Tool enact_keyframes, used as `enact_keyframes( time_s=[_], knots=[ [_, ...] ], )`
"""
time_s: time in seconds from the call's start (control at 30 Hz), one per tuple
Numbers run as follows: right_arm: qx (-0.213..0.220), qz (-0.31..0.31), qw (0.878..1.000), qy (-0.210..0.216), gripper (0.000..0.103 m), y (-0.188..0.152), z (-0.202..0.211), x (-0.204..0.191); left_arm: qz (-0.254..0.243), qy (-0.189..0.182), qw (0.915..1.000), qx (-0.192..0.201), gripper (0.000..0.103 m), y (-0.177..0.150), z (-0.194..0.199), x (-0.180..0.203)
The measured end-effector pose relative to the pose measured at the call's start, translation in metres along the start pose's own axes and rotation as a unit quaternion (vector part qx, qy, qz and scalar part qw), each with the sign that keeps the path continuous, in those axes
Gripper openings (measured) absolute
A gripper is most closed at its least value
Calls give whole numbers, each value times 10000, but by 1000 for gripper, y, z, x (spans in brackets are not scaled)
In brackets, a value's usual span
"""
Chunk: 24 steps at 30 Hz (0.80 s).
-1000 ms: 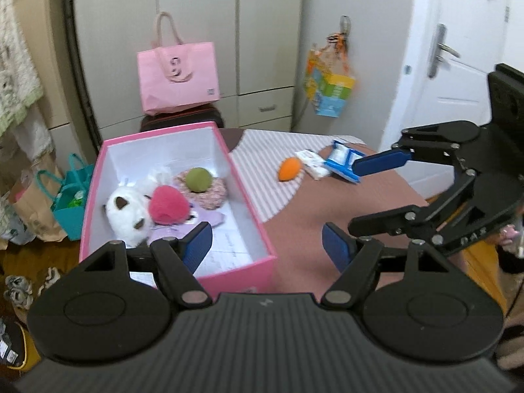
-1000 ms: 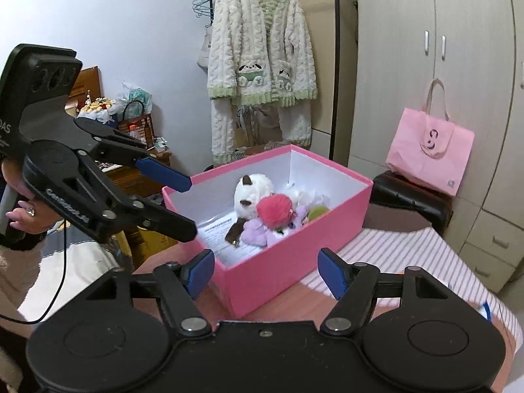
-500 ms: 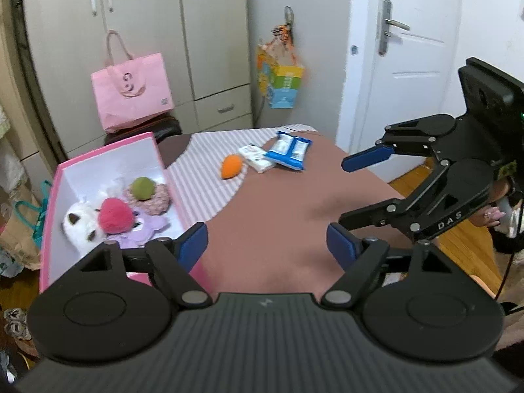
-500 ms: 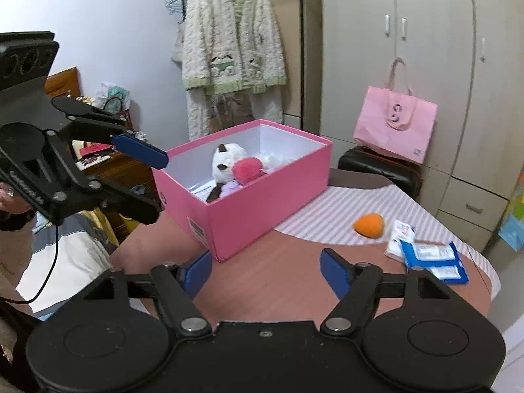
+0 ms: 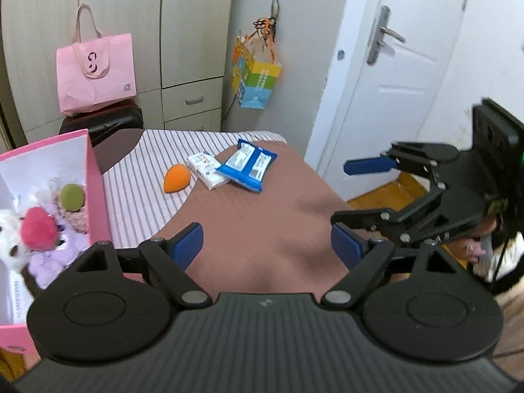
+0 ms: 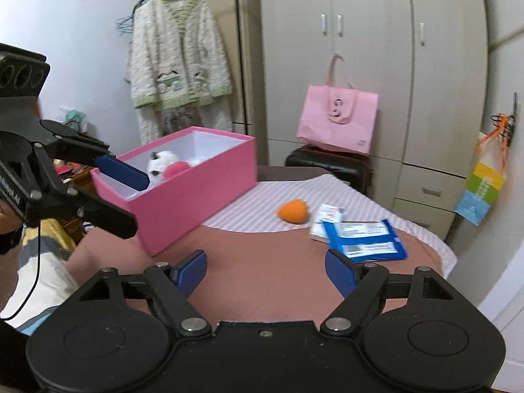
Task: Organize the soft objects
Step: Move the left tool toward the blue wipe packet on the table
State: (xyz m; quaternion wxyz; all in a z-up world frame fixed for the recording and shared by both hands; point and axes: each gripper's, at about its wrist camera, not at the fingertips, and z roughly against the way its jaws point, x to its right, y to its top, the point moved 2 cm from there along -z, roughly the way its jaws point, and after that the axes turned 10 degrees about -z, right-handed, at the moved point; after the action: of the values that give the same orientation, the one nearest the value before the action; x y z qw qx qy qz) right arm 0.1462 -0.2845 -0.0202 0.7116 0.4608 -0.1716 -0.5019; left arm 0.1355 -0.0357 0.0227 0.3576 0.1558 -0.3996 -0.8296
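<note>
An orange soft egg-shaped sponge (image 5: 176, 178) lies on the striped cloth of the table; it also shows in the right wrist view (image 6: 294, 211). A pink box (image 6: 196, 190) at the table's left holds several plush toys (image 5: 37, 229), among them a white one, a pink one and a green one. My left gripper (image 5: 267, 245) is open and empty above the brown table, short of the sponge. My right gripper (image 6: 266, 270) is open and empty too, above the table's near side. Each gripper shows in the other's view.
A white tissue pack (image 5: 207, 169) and a blue wipes pack (image 5: 248, 168) lie right of the sponge. A pink bag (image 5: 96, 72) sits on a black case behind the table. Wardrobes, a white door (image 5: 393, 75) and a hanging cardigan (image 6: 177, 65) surround the table.
Both grippers have swung right, away from the pink box and toward the sponge and packs. Both have stayed open and empty.
</note>
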Motion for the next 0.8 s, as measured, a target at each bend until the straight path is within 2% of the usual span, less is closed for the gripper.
enact_keyframes(
  time_s=[0.13, 0.27, 0.4, 0.6, 0.8],
  knots=[
    [43, -44, 9999, -114, 84, 0, -9, 24, 467, 50, 9988, 169, 85, 5, -27, -12],
    [57, -176, 9995, -261, 84, 1, -22, 52, 938, -129, 9948, 369, 84, 8, -48, -25],
    [139, -301, 9990, -312, 84, 2, -36, 77, 966, 96, 9944, 411, 83, 10, -72, -26],
    [453, -484, 9976, -201, 84, 5, -62, 114, 1223, 15, 9921, 291, 82, 8, -115, -29],
    [364, -640, 9972, -109, 84, 10, -96, 142, 1564, 406, 9860, 423, 81, 2, -161, -29]
  ],
)
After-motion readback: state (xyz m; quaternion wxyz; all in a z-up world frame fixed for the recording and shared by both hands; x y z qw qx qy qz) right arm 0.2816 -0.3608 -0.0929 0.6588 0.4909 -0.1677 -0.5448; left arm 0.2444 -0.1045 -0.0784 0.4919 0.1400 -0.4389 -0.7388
